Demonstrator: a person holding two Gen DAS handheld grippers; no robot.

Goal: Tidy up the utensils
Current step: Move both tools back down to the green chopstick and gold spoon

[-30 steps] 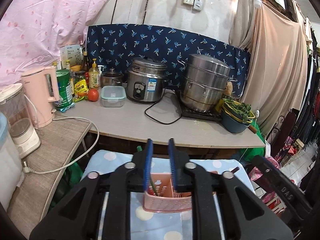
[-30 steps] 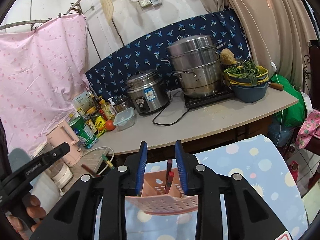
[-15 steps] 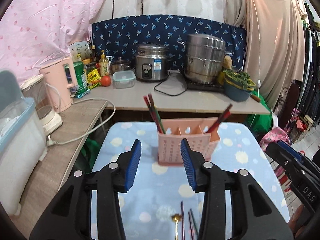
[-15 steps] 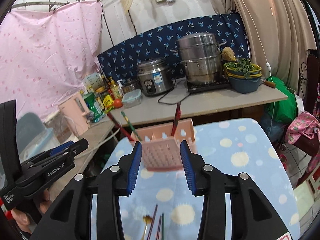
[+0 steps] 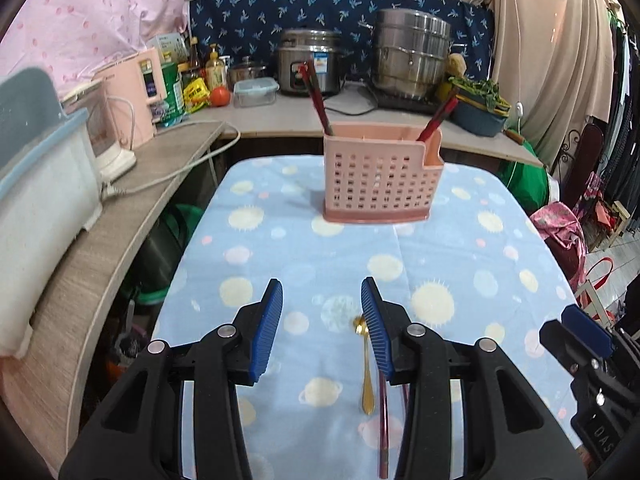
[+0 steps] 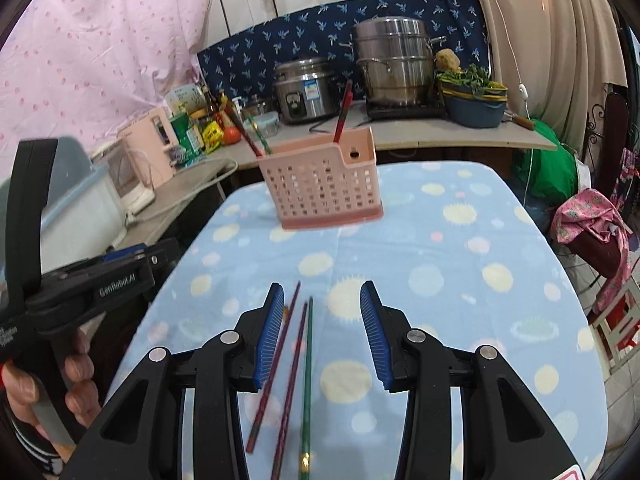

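Observation:
A pink slotted utensil holder (image 5: 380, 176) stands at the far end of the blue spotted tablecloth (image 5: 460, 264), with red chopsticks (image 5: 316, 100) leaning out of it. My left gripper (image 5: 322, 320) is open and empty, well short of the holder. A gold spoon (image 5: 366, 364) lies just inside its right finger, beside a dark red chopstick (image 5: 384, 432). In the right wrist view the holder (image 6: 320, 184) is equally far off. My right gripper (image 6: 322, 320) is open over two dark red chopsticks (image 6: 276, 364) and a green one (image 6: 307, 376), touching none. The left gripper (image 6: 160, 254) shows at the left.
A wooden counter (image 5: 80, 280) runs along the left with a white appliance (image 5: 40, 184) and a pink kettle (image 5: 128, 100). The back counter holds a rice cooker (image 5: 308, 64), a steel steamer pot (image 5: 412, 56) and a bowl of greens (image 5: 476, 112). A hand (image 6: 76, 380) holds the left gripper.
Both grippers drew back from above the holder and came down toward the near end of the table. Their jaws widened. The loose spoon and chopsticks came into view.

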